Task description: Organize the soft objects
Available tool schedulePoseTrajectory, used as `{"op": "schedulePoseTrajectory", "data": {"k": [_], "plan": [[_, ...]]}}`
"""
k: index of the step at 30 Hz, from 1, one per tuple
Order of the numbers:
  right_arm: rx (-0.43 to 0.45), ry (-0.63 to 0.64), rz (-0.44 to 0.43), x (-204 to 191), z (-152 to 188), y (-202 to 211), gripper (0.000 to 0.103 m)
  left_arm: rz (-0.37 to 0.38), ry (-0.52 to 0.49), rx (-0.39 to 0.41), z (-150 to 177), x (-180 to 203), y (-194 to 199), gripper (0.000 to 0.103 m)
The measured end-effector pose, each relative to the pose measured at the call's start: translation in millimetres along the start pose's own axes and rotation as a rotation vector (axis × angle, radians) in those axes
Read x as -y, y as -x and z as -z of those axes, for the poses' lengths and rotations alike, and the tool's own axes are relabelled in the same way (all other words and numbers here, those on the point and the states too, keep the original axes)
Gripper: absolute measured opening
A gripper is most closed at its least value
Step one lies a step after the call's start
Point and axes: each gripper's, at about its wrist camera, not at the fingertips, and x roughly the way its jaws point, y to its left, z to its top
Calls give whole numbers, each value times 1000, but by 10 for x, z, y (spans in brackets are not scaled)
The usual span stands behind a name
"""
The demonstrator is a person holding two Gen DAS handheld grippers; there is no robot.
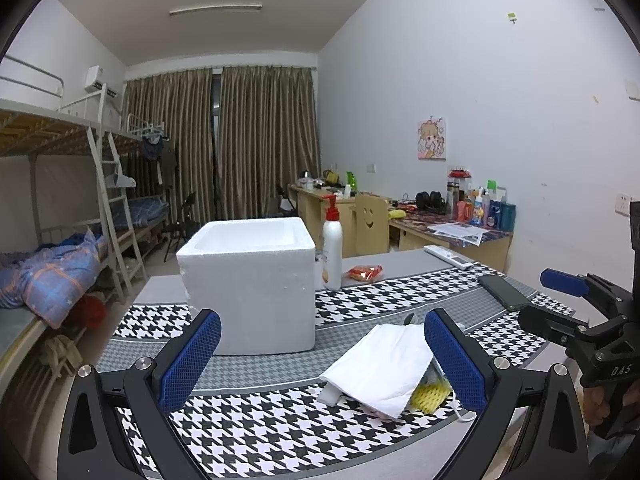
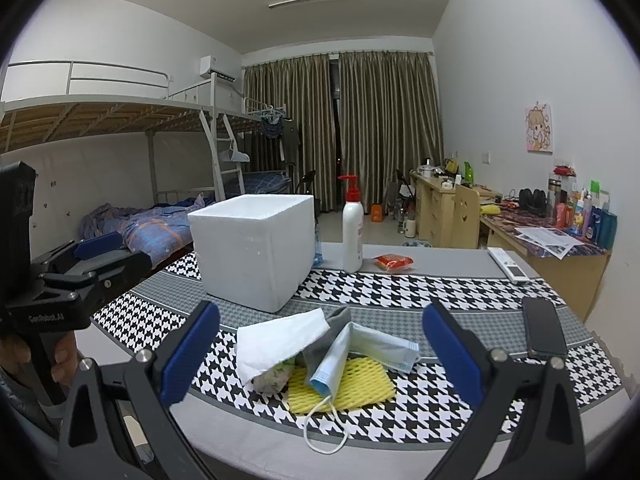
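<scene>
A small heap of soft things lies on the houndstooth cloth: a white tissue (image 2: pixel 276 340), a grey sock (image 2: pixel 328 336), a blue face mask (image 2: pixel 340 364), a yellow foam net (image 2: pixel 360 388) and a floral bundle (image 2: pixel 276 376). In the left wrist view the white tissue (image 1: pixel 380 364) covers the yellow foam net (image 1: pixel 430 396). Behind the heap stands an open white foam box (image 2: pixel 256 248) (image 1: pixel 250 280). My right gripper (image 2: pixel 320 360) is open, its blue pads either side of the heap. My left gripper (image 1: pixel 320 360) is open too, left of the heap and in front of the box.
A white pump bottle (image 2: pixel 353 232), a red snack packet (image 2: pixel 394 263), a white remote (image 2: pixel 508 265) and a black phone (image 2: pixel 545 326) sit on the table. Bunk beds stand at the left, cluttered desks (image 2: pixel 540 236) along the right wall.
</scene>
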Motion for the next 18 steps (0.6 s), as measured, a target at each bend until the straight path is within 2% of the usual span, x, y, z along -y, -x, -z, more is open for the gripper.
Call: {"op": "schedulePoseTrajectory", "data": {"k": [6,12,18], "plan": [[-9,-14,-20,33,-6,-57,103,19,-7,-11,14,-5,-52,102],[-56,-12,13,85,22,-228,103,12,0,-49,47,-50,-216,102],[-86,-18,18,138,39,-341,103,47,-17,-81,71,-39,-348,102]]}}
